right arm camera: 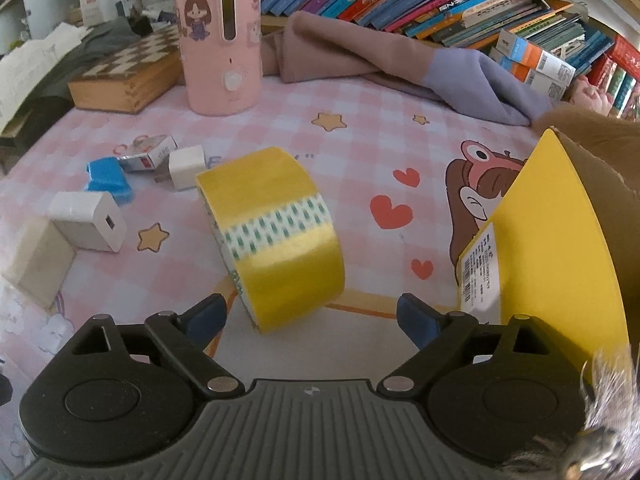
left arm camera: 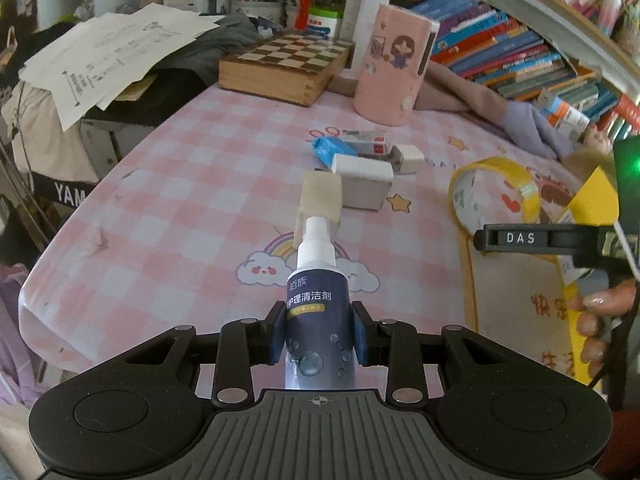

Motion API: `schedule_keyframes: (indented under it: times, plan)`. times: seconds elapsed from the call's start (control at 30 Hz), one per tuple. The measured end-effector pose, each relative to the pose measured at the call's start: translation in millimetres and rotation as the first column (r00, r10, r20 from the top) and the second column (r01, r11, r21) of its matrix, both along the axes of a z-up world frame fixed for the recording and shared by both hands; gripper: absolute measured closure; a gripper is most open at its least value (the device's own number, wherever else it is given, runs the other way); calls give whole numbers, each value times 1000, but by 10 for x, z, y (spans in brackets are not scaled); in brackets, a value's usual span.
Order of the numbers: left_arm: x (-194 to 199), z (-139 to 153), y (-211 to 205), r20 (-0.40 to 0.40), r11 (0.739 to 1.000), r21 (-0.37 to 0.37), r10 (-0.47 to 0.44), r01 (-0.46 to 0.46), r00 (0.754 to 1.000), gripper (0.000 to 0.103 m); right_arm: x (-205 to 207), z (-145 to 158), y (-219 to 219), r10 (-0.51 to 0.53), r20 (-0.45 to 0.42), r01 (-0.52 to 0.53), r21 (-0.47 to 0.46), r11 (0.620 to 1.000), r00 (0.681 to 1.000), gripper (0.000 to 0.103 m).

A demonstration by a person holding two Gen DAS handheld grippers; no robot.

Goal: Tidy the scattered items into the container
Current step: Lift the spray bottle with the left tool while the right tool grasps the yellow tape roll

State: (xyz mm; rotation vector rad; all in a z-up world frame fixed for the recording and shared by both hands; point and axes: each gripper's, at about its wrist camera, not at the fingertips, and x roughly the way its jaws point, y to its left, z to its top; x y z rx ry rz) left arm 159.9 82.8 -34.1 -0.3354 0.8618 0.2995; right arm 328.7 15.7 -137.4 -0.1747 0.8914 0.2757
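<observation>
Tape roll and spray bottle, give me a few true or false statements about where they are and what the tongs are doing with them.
1. The left tongs are shut on the spray bottle. True.
2. The yellow tape roll lies flat on its side. False: it stands on its edge on the checked cloth.
3. The right tongs are open, their pads clear of the tape roll. True.
4. The tape roll is already inside the yellow box. False: it sits on the cloth beside the box.
5. The spray bottle's cap is blue. False: its nozzle is white.
</observation>
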Motion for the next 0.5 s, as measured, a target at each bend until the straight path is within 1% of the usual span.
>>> schedule_keyframes:
  times: [0.07,0.2,0.33,0.43,0.47,0.5]
  plan:
    - [-8,18,37,0,1000,-14,11,-11,1000,72,-20,7,1,5,17,-5,15,1000,1000,5]
    - [-14,58,79,2,1000,-28,12,-12,1000,72,-50,-7,34,-1,55,1,13,1000,998,1]
    - [-31,85,90,3,1000,-20,-1,1,1000,72,-36,-2,86,11,97,-12,11,1000,995,0]
    - [-56,116,111,5,1000,-20,-5,5,1000,72,-52,40,120,34,115,-34,-1,999,993,9]
    - [-64,129,116,7,1000,-17,-7,7,1000,72,-64,54,122,40,122,-40,-4,999,992,22]
    - [-71,140,119,9,1000,-15,-9,9,1000,72,-73,62,126,45,123,-45,-10,999,991,42]
